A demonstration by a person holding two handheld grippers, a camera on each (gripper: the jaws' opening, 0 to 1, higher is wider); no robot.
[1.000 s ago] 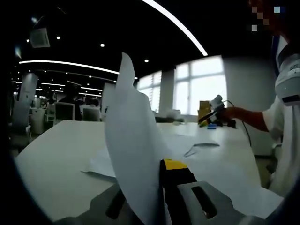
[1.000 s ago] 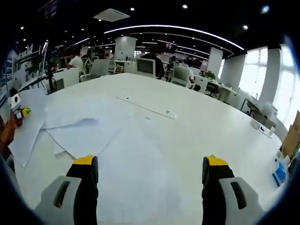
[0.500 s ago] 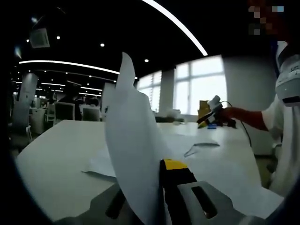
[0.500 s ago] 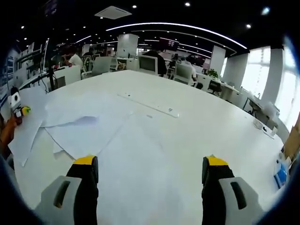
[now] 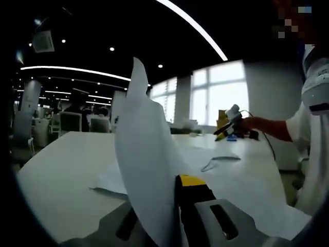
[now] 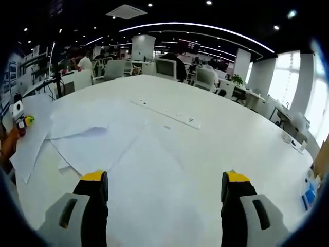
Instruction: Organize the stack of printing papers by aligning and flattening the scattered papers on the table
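My left gripper [image 5: 170, 196] is shut on a white sheet of paper [image 5: 146, 164] that stands upright between its jaws and bends over at the top. My right gripper [image 6: 164, 180] is open and hovers low over the white table [image 6: 231, 134] with nothing between its jaws. Several loose sheets of scattered papers [image 6: 95, 134] lie overlapping ahead and to its left. In the right gripper view, the left gripper [image 6: 20, 121] shows at the left edge, held by a hand, with its sheet [image 6: 31, 141] hanging down. In the left gripper view, the right gripper [image 5: 230, 122] shows far right, above more flat papers [image 5: 216, 156].
A thin strip [image 6: 164, 116] runs across the table's middle. Monitors and chairs [image 6: 164, 69] stand beyond the far edge. A blue object [image 6: 308, 189] sits at the right edge of the table. A person's white sleeve [image 5: 313, 87] and body are close on the right.
The right gripper view has shifted slightly. The left gripper still holds its sheet, and the papers on the table lie as before.
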